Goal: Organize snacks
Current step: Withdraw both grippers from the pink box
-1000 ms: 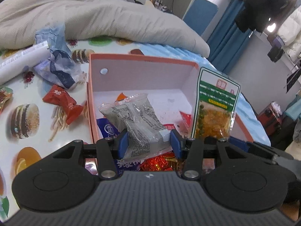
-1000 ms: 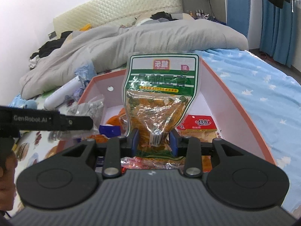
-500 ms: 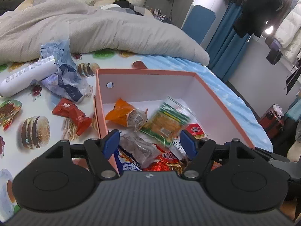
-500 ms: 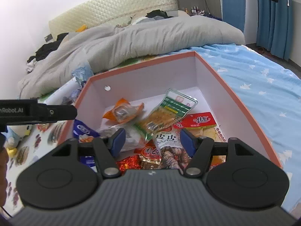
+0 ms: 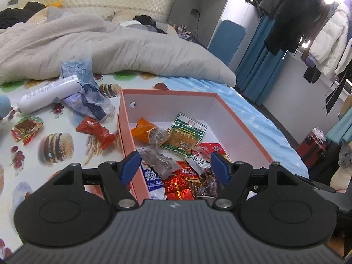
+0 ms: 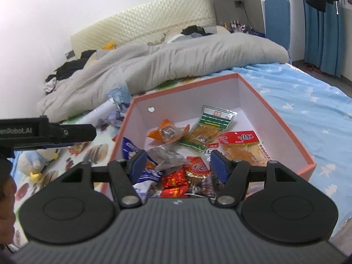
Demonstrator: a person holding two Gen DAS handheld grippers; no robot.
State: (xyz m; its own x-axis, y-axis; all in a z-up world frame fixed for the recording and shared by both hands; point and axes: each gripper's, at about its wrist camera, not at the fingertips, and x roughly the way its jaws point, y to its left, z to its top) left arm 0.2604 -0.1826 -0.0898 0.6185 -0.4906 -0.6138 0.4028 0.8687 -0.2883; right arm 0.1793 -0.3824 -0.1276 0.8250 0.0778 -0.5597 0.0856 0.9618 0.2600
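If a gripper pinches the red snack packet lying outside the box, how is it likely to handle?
The red snack packet looks like crinkled foil film with a twisted end, so it would probably flex and crumple rather than stay stiff. Its glossy surface may slip between pads. It seems small and puffy, likely light, and lying flat on the printed cloth it shouldn't roll.

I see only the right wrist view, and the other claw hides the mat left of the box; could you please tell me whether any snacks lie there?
Observer: Yes, a red snack packet lies on the mat, just left of the box.
Operator: Thank you. Is it the only one?
Observer: No, a red-and-green packet lies farther left.
Operator: Is the left claw free?
Observer: Yes, the left claw has just been opening its jaws and grips nothing.
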